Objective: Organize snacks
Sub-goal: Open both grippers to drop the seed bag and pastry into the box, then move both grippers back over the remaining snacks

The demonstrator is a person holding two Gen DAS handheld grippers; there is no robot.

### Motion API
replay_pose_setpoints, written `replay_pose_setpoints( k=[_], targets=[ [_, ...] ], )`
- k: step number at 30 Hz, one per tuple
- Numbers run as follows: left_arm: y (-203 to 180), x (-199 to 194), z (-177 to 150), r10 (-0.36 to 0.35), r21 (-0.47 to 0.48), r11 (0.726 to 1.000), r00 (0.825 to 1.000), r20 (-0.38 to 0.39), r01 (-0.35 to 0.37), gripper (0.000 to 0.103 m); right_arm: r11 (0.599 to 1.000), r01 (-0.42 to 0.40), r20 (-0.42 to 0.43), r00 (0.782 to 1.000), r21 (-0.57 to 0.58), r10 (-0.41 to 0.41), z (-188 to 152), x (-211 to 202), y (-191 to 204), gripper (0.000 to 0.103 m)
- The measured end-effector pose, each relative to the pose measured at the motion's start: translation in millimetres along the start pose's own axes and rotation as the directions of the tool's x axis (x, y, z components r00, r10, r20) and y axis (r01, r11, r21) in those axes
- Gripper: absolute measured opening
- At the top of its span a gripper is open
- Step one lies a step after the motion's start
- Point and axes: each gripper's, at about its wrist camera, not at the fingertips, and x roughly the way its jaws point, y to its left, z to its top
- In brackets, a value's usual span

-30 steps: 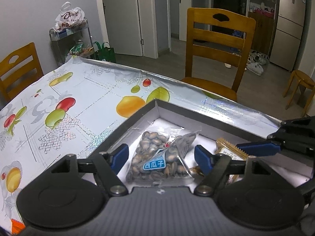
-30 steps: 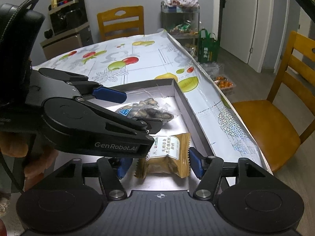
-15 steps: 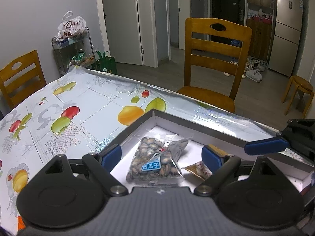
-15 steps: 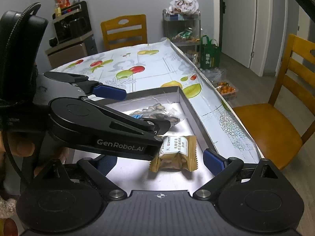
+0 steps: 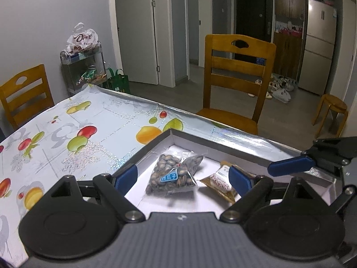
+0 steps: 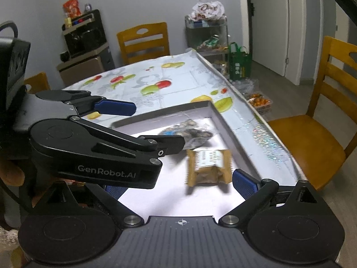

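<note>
Both grippers stand spread apart and grasp nothing. From its own wrist view, the left gripper (image 5: 183,175) hangs over the shallow grey box (image 5: 234,144), its blue pads flanking the clear seed packet (image 5: 175,174) that lies on the white floor of the box at about 12 o'clock from the camera. Just to the packet's 3 o'clock lies the brown wrapped snack (image 5: 217,182); the right-hand pad covers part of its far end, so its full outline is hidden. One blue pad of the right gripper (image 5: 290,166) pokes in from 3 o'clock, its other finger out of frame.

In the right wrist view, the right gripper (image 6: 178,184) has the same brown snack (image 6: 208,167) lying free between its pads, blurred so the print cannot be read. Its left pad is mostly hidden behind the left gripper's black body (image 6: 96,154), which crosses in from 9 o'clock and also covers the near edge of the seed packet (image 6: 189,131). That packet sits near the box's far corner at 12 o'clock. Underneath is a fruit-print tablecloth (image 6: 156,82).
</note>
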Motion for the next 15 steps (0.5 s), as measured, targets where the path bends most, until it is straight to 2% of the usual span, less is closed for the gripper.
replay_pose_setpoints(
  k=[3, 10, 15],
  targets=[
    [6, -17, -6, 0.010, -0.019, 1.000, 1.000, 0.006, -0.010, 0.090, 1.000, -0.007, 0.005, 1.000, -0.026, 0.007, 0, -4, 13, 0.100],
    [32, -71, -28, 0.121, -0.070, 0.990, 0.993, 0.015, -0.120, 0.092, 0.995, -0.054, 0.009, 0.998, -0.078, 0.055, 2, -10, 49, 0.101],
    [54, -119, -50, 0.200, -0.105, 0.975, 0.979, 0.034, -0.196, 0.093, 0.988, -0.105, -0.005, 0.994, -0.112, 0.105, 3, -7, 79, 0.102]
  ],
)
